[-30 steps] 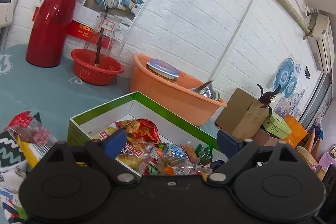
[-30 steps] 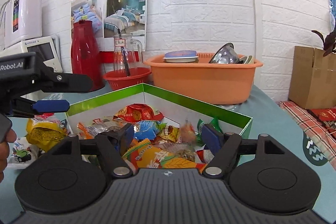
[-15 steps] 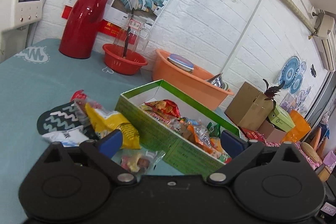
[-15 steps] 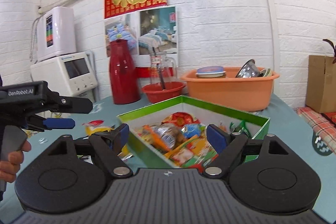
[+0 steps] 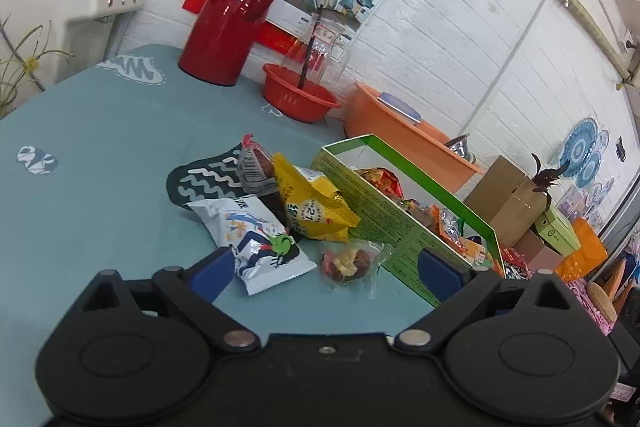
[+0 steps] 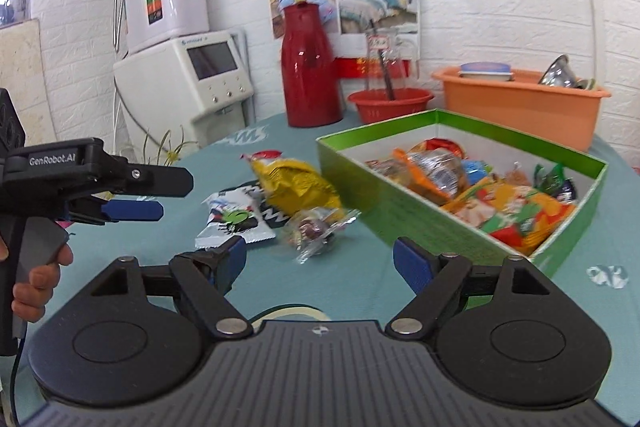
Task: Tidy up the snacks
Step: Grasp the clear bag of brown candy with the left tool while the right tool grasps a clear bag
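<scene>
Left gripper [image 5: 324, 273]: black two-finger tool with blue pads, jaws spread wide, nothing between them; it hangs above the teal tablecloth [image 5: 100, 163], aimed at the loose snacks.
Right gripper [image 6: 318, 259]: same build, jaws apart and empty, held low over the cloth on the near side of the pile.
Target area: four loose packets lie on the cloth just outside the near left wall of the green rectangular cardboard box [image 5: 372, 223], which already holds many wrapped snacks.
Nearest item: clear crinkled wrapper with red and yellow sweets [image 5: 350, 263], lying flat, directly ahead of the left gripper and slightly toward its right finger; it sits just beside the box wall.
Second item: white glossy packet with cartoon print [image 5: 256, 239], long axis running from the far left toward the near right, its near corner close to the left finger pad [image 5: 212, 269].
Other items: yellow puffed foil bag [image 5: 312, 207], leaning against the box wall; a small clear packet with red top [image 5: 254, 169] behind it.
Nearer tool: judged the left gripper for both near packets; the right gripper also faces the clear wrapper [image 6: 316, 229].
Next move, judged: lower and close across the short width of one packet, then carry it rightward over the box wall.
Risk: the thin wrappers may slide on the cloth.
</scene>
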The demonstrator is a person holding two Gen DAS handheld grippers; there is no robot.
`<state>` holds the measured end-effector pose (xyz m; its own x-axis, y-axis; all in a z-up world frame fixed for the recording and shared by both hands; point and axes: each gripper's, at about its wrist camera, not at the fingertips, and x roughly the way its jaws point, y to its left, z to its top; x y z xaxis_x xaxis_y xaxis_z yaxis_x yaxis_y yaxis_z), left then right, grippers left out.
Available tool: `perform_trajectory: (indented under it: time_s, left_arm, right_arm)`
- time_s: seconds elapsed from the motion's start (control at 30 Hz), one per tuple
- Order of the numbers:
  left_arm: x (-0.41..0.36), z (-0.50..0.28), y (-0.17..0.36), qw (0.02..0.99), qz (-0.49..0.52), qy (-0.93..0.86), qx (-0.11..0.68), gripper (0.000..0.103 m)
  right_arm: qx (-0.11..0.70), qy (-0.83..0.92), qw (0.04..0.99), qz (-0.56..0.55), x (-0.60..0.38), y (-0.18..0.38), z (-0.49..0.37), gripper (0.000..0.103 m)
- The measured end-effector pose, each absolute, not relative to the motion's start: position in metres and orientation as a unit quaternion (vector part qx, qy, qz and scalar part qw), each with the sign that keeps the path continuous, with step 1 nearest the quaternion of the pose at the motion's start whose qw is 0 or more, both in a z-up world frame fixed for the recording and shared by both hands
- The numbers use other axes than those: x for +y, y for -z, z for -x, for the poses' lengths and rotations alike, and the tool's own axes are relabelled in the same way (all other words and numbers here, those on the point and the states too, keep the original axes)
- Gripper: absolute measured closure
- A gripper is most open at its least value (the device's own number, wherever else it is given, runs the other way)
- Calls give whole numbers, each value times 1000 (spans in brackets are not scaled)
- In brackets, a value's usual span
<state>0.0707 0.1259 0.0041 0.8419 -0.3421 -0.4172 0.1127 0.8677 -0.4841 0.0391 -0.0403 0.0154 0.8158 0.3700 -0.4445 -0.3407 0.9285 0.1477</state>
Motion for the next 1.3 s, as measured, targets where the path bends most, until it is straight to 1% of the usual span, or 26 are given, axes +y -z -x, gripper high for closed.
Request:
perform_trajectory:
  time_s: [0.17, 0.3, 0.33, 0.37, 0.4, 0.43, 0.67, 0.7, 0.73, 0.77, 0.8, 0.83, 0.87, 0.97, 1.1, 1.3]
  left_arm:
    - [131, -74, 0, 926, 238, 143, 257, 0]
    - [118, -95, 1, 915, 236, 184, 270, 0]
    - [112, -102, 2, 913, 230, 197, 275, 8]
    - [106, -110, 3, 909, 224, 211, 281, 12]
    - [99, -120, 5, 905, 220, 221, 290, 23]
    - [94, -129, 8, 901, 220, 225, 299, 25]
    - [77, -173, 23, 891, 215, 218, 334, 25]
    - [75, -177, 26, 890, 215, 216, 339, 27]
    - [73, -182, 29, 889, 210, 213, 346, 39]
    - [72, -185, 32, 888, 206, 211, 352, 49]
    - [70, -187, 36, 888, 202, 204, 359, 59]
    - [70, -186, 38, 891, 199, 201, 356, 59]
    - [70, -185, 38, 891, 198, 201, 355, 59]
    - [68, -177, 36, 891, 195, 203, 355, 59]
    - [60, -163, 24, 897, 190, 206, 341, 60]
    - [36, -148, -14, 913, 164, 232, 292, 60]
  right_arm:
    - [258, -186, 947, -40, -28, -6, -62, 0]
    - [270, -184, 944, -32, -21, 2, -75, 0]
    - [274, -186, 943, -30, -21, 4, -77, 0]
    - [277, -188, 942, -29, -20, 6, -80, 0]
    - [280, -189, 941, -29, -20, 7, -82, 0]
    - [283, -190, 939, -31, -20, 9, -84, 0]
    - [292, -210, 933, -29, -17, 16, -101, 0]
    - [293, -211, 932, -29, -15, 17, -105, 0]
    - [294, -212, 931, -31, -14, 18, -108, 0]
    - [298, -212, 930, -36, -14, 19, -113, 3]
    - [301, -213, 929, -41, -14, 20, -117, 9]
    - [302, -205, 930, -42, -14, 21, -119, 21]
    - [302, -201, 931, -39, -15, 21, -119, 27]
    - [298, -205, 932, -29, -16, 19, -111, 29]
    - [281, -201, 938, -22, -20, 11, -97, 30]
    - [219, -180, 959, -17, -38, -16, -73, 30]
